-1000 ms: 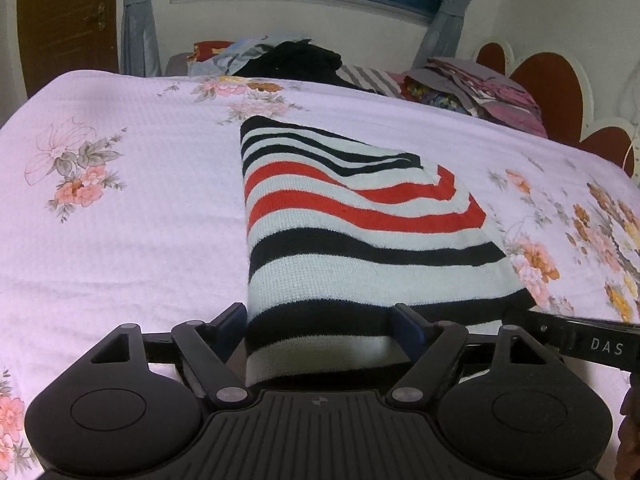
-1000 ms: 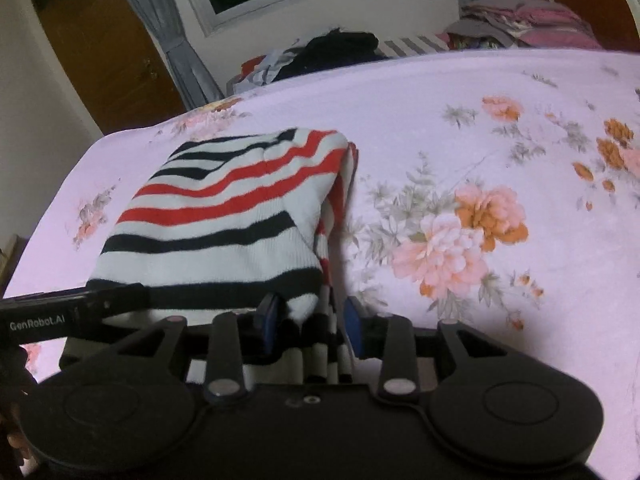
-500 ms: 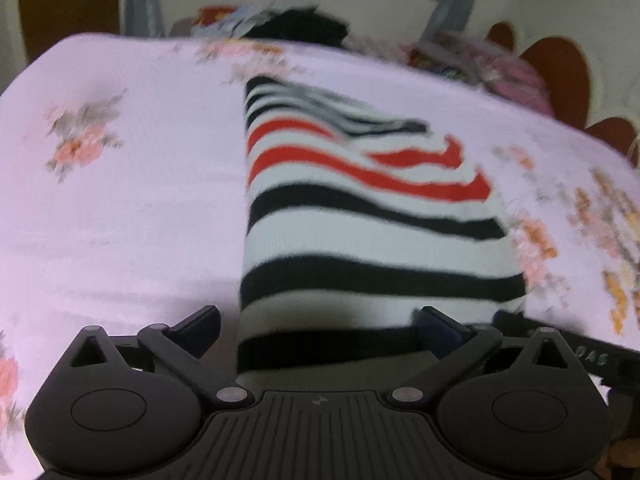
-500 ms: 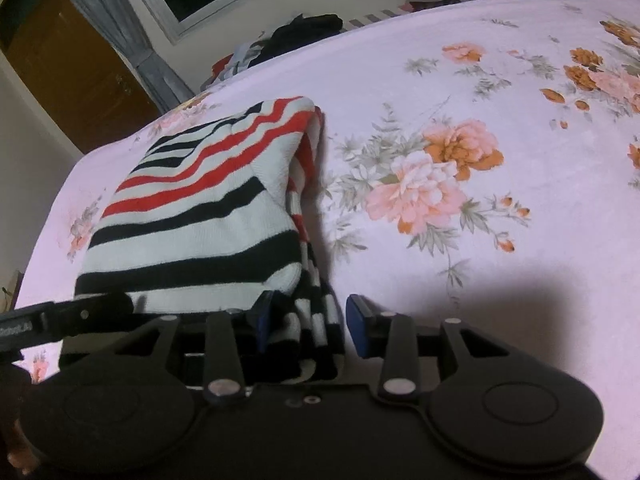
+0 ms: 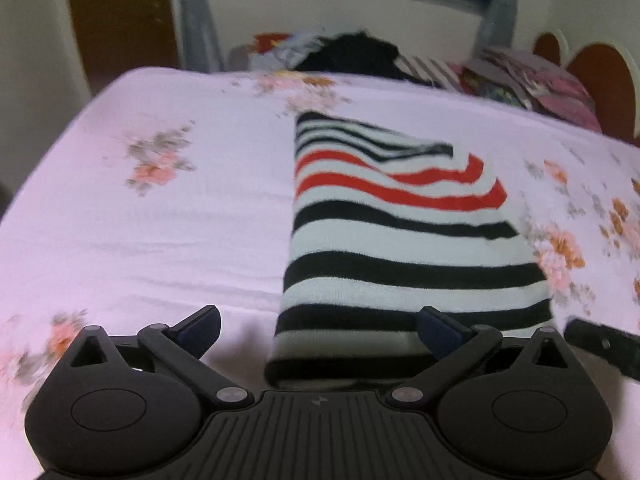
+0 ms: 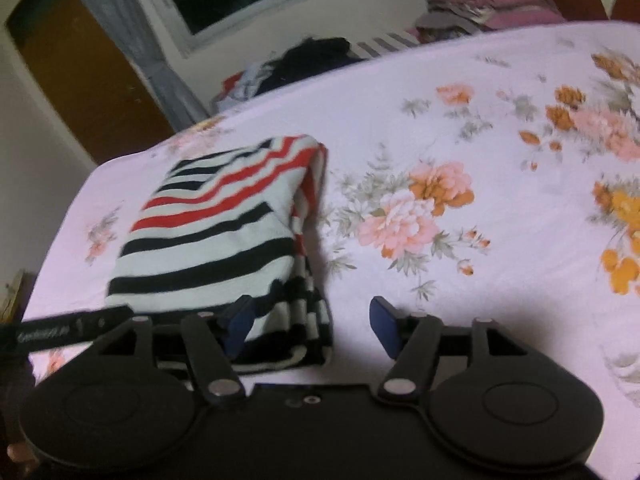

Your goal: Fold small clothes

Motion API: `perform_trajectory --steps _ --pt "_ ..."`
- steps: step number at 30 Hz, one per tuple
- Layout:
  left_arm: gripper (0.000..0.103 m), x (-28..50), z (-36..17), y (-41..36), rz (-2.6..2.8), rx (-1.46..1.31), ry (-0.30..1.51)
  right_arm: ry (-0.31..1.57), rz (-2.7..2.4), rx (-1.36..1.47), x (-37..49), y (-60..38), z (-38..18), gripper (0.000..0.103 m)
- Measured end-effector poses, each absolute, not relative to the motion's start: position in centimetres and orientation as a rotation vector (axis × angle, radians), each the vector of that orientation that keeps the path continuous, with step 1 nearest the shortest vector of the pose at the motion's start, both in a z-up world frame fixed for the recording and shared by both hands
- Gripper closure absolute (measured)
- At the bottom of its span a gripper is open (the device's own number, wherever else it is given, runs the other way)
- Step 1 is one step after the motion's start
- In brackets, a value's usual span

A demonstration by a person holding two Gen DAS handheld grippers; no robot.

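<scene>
Lying folded on the pink floral sheet (image 5: 140, 232), the striped sweater (image 5: 400, 240) fills the centre-right of the left wrist view and the left half of the right wrist view (image 6: 216, 232). Left gripper (image 5: 318, 330) is spread fully wide at the sweater's near edge, holding nothing. Right gripper (image 6: 312, 324) has just been opening; the sweater's near right corner sits between its jaws, unpinched. A clothes pile (image 5: 352, 56) lies along the upper edge.

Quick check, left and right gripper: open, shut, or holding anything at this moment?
Left gripper: open wide, holding nothing; striped sweater lies folded ahead.
Right gripper: jaws just opening, not gripping; sweater's corner sits between them.
</scene>
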State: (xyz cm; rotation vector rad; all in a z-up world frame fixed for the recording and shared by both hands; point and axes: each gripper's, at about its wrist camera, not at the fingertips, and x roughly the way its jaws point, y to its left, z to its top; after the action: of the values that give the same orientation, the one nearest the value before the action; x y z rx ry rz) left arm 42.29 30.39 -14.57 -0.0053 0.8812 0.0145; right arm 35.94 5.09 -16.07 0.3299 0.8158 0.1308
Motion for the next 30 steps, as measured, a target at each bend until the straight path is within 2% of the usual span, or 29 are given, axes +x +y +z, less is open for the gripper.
perform_trajectory --steps 8,13,23,30 --pt "0.0 33.3 -8.8 30.1 0.036 0.013 0.755 0.771 0.229 0.149 28.4 4.9 -10.6 0.016" --pt "0.0 27.2 -6.2 30.7 0.056 -0.026 0.74 0.689 0.173 0.071 22.4 5.0 -6.5 0.001" --pt "0.0 14.6 -2.2 30.3 0.126 -0.017 0.674 0.528 0.139 0.055 10.6 3.9 -0.7 0.0" --pt "0.0 9.4 0.2 29.7 0.116 -0.024 0.627 0.452 0.152 0.065 6.7 3.5 1.1 0.0"
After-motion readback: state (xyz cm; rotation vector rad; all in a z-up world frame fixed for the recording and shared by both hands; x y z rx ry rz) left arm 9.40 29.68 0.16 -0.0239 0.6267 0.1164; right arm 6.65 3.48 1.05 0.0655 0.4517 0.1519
